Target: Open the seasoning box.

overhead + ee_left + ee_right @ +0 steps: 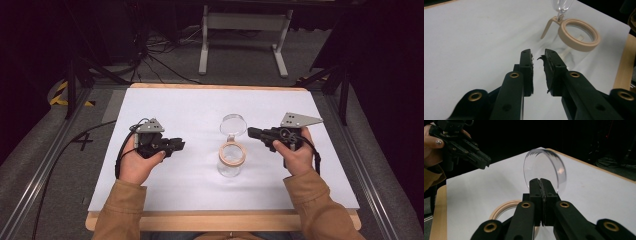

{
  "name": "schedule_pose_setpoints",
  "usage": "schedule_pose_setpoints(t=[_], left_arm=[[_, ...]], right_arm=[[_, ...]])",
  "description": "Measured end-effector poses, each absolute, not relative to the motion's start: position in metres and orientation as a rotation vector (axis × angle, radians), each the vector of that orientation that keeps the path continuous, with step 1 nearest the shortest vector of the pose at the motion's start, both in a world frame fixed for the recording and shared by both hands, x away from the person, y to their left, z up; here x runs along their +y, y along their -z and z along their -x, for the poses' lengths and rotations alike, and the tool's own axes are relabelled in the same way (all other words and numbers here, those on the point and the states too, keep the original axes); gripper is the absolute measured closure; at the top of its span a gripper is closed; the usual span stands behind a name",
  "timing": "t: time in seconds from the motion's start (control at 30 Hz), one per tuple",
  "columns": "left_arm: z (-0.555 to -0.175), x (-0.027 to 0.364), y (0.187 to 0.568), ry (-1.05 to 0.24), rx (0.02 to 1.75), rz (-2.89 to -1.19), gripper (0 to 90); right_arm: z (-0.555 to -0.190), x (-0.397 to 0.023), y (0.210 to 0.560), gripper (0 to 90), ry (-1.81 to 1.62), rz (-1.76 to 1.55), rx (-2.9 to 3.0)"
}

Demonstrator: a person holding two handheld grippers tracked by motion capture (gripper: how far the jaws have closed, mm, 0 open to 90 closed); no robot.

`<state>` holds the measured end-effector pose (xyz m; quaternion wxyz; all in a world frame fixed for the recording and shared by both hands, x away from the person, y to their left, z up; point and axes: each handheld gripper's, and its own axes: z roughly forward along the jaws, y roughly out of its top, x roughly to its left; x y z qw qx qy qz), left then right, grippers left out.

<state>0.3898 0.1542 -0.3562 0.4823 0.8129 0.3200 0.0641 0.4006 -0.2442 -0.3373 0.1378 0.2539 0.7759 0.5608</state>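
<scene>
I see one glass jar (230, 161) in the table's (175, 107) middle, its one clear lid (233, 123) tipped open. My right tongs (251, 133) are closed empty beside the lid; my left tongs (179, 145) are narrowly open, holding nothing.

jar: on worktop (165, 190), middle, a bit toward the person's edge (231, 161)
lid: hinged open, standing up behind jar mouth (233, 124)
left claw: left of jar, apart from it (181, 145)
right claw: right of jar, at lid's edge (251, 132)
</scene>
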Motion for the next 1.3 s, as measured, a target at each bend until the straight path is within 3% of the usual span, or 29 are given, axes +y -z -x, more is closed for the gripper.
schedule_pose_setpoints(t=[0.3, 0.63, 1.03, 1.3], left_arm=[[-0.390, 0.161, 0.349, -0.167, 0.771, -2.002, 68.6], [-0.404, 0.166, 0.356, -0.148, 0.838, -2.019, 67.6], [-0.427, 0.172, 0.376, -0.156, 0.926, -2.043, 67.0], [-0.438, 0.179, 0.395, -0.147, 0.988, -2.057, 66.7]], right_arm=[[-0.393, -0.283, 0.321, 82.9, -1.585, -0.759, 2.201], [-0.393, -0.321, 0.325, 74.1, -1.488, -0.879, 2.211], [-0.403, -0.362, 0.349, 54.5, -1.371, -1.050, 2.229], [-0.416, -0.371, 0.377, 46.5, -1.257, -1.132, 2.273]])
